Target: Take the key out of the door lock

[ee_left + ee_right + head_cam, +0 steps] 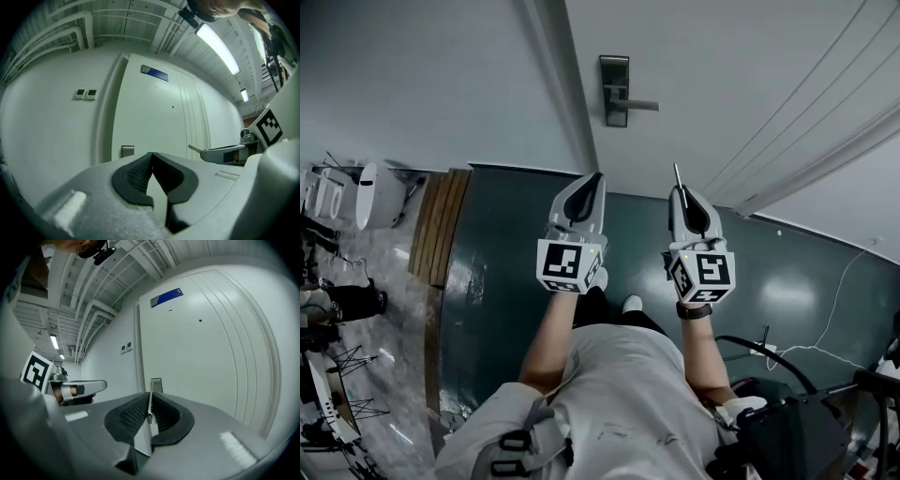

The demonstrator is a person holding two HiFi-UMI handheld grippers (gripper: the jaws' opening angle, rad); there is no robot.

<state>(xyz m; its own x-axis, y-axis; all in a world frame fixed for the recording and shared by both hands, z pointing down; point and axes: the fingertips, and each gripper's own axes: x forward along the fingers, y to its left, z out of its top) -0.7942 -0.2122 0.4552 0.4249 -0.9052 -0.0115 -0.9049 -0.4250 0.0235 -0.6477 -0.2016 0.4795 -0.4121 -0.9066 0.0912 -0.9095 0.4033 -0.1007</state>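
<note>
The door lock point(615, 91) is a dark plate with a lever handle on the white door point(722, 84); no key shows in it. My right gripper point(682, 191) is shut on the key point(677, 174), whose thin metal blade sticks out past the fingertips, well short of the door. In the right gripper view the key point(150, 401) stands edge-on between the ribbed pads, with the lock point(156, 384) straight behind it. My left gripper point(593, 178) hangs beside the right one, shut with nothing in it. From the left gripper view point(151, 157) the lock point(127, 151) lies ahead.
A dark green floor point(516, 281) runs up to the door. Wooden boards point(441, 225) and white devices point(375, 195) lie at the left. A white cable point(834, 309) trails at the right. Wall switches point(85, 94) sit left of the door frame.
</note>
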